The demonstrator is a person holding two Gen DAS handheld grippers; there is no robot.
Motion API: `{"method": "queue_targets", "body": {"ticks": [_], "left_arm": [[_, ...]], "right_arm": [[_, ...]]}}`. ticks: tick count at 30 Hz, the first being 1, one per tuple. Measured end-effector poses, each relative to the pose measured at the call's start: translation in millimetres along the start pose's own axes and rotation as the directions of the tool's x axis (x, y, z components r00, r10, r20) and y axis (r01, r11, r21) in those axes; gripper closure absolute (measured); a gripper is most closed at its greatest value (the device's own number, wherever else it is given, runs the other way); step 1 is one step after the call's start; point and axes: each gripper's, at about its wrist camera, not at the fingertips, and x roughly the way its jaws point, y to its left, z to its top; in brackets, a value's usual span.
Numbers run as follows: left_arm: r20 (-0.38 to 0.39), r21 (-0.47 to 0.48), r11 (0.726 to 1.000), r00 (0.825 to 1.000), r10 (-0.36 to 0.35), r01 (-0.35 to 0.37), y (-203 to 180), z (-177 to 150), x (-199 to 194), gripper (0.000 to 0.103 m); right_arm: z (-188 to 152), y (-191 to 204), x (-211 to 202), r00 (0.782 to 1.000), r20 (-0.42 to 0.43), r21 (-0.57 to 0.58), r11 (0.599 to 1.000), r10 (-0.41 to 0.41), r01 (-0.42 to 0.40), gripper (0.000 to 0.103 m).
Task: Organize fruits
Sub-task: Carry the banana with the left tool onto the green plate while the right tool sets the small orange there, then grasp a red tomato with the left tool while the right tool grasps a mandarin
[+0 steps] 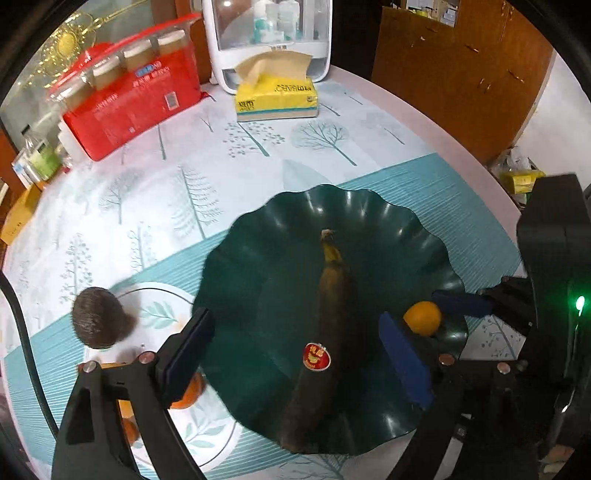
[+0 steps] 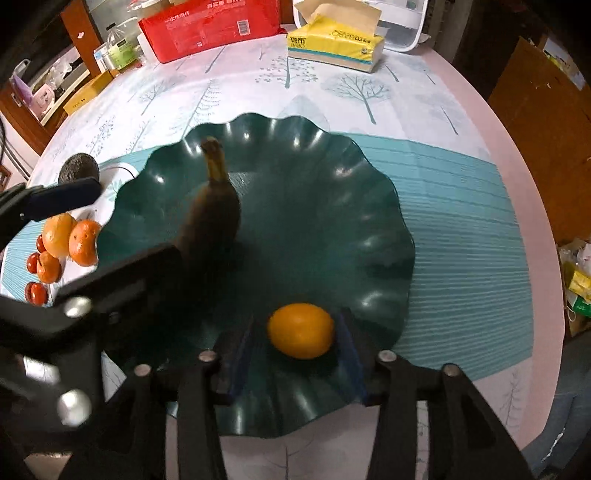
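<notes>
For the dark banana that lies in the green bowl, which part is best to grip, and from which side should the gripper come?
Grip the banana at its thick middle, probably just above the red sticker, coming from above with the fingers across its width. It lies flat and lengthwise in the green bowl; the stem end narrows and might slip.

The counter (image 2: 491, 155) is carrying a green bowl (image 2: 332, 177) at centre, a plate (image 1: 162, 314) at 9 o'clock, tissues (image 2: 334, 46) and a red pack (image 2: 210, 26) at 12.
</notes>
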Motion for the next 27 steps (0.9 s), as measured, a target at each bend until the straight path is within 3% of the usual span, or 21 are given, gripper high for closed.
{"method": "queue_targets", "body": {"ticks": [5, 14, 17, 21, 27], "left_arm": [[0.004, -0.045, 0.999, 1.0, -0.012, 0.013, 8.9, -1.7, -11.8, 0.013], [0.142, -0.03, 0.998, 0.988, 0.063, -0.059, 16.6, -17.9, -53.0, 0.013], [0.144, -0.03, 0.999, 0.989, 0.031, -0.027, 22.6, -23.0, -64.4, 0.013], [0.13, -0.025, 0.999, 0.99, 0.048, -0.045, 31.7, -32.1, -79.4, 0.013], [0.148, -0.1, 0.994, 0.987, 0.057, -0.042, 68.3, -46.6, -108.3, 0.013]], "right_arm": [[4.9, 2.1, -11.8, 0.999, 0.036, -0.004, 1.0, 0.009, -0.009, 0.05], [0.9, 2.7, -29.3, 0.998, 0.061, 0.041, 0.999, 0.016, -0.018, 0.05], [-1.0, 5.8, -36.3, 0.997, 0.075, 0.055, 0.998, 0.01, -0.015, 0.05], [-2.3, 15.1, -46.4, 0.995, 0.099, 0.063, 0.998, 0.001, -0.008, 0.05], [-4.3, 35.1, -68.6, 0.989, 0.148, 0.093, 0.996, -0.016, 0.002, 0.05]]}}
